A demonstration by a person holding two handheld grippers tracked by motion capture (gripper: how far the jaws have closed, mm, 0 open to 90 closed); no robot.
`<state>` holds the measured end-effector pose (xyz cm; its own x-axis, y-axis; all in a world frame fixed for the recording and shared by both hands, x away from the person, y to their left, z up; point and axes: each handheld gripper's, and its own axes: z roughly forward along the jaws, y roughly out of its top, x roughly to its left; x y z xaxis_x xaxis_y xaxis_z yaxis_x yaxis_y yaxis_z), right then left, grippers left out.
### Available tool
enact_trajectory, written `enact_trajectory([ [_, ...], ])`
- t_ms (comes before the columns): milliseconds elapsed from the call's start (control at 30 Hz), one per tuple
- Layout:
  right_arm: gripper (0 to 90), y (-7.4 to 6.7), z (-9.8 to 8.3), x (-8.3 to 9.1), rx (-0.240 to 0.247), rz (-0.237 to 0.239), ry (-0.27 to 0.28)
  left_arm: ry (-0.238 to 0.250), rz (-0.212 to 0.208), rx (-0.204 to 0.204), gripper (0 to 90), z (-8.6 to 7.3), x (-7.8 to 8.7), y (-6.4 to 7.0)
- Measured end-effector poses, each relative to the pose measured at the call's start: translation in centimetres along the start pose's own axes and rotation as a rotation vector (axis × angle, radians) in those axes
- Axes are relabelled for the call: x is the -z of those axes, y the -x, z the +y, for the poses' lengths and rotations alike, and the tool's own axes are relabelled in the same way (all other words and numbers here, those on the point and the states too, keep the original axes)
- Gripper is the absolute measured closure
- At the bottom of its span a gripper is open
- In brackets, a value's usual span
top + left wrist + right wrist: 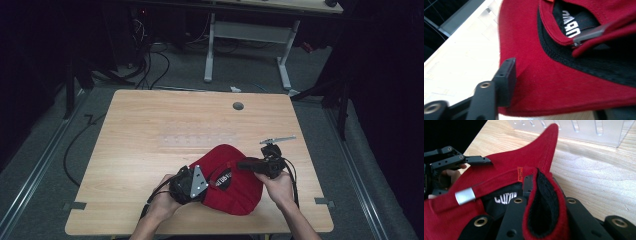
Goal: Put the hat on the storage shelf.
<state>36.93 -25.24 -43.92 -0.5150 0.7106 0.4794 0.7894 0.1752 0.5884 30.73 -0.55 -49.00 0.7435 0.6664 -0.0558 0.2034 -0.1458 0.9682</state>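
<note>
Near edge of table (130,120): two hands, one gripper each. One red cap (235,182) lies between them on the near right part of the tabletop, opening turned up, black lining showing.

Left gripper (200,182) at the cap's left side. In the left gripper view one jaw pad sits against the outside of the red fabric at the rim; the opposite jaw is hidden, so can't tell whether it is actually clamping. The right gripper view shows its upper jaw lying on the cap's red edge.

Right gripper (541,192) clenched on the cap's rim: folded red edge with black sweatband pinched between both jaws, seen up close in the right gripper view. One orange tag (520,174) on the seam just beside the grip, one silver buckle (465,196) on the back strap.

Farther out: one clear plastic rack (574,130) mid-table, well apart from the cap. One grommet hole (238,106) near the far edge. Beyond, one white-legged desk (250,35) on the floor.
</note>
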Motion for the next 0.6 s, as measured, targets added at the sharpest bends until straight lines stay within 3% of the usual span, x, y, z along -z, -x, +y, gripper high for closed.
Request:
enact_trajectory([
  [200,80.5,0.0,-0.1,0.1,0.01,0.014,0.007,0.013,-0.002,0.011,54.6,0.3,0.4,-0.4],
  [367,79.0,-0.1,0.0,0.2,0.017,0.03,0.017,0.007,-0.046,0.031,68.4,0.3,0.9,-0.3],
  [433,78.8,-0.1,0.0,0.2,0.022,0.031,0.021,0.001,-0.065,0.06,70.8,0.5,1.0,-0.5],
  [600,78.2,0.0,0.1,0.0,0.029,0.032,0.03,-0.011,-0.087,0.056,76.0,0.6,1.3,-0.4],
])
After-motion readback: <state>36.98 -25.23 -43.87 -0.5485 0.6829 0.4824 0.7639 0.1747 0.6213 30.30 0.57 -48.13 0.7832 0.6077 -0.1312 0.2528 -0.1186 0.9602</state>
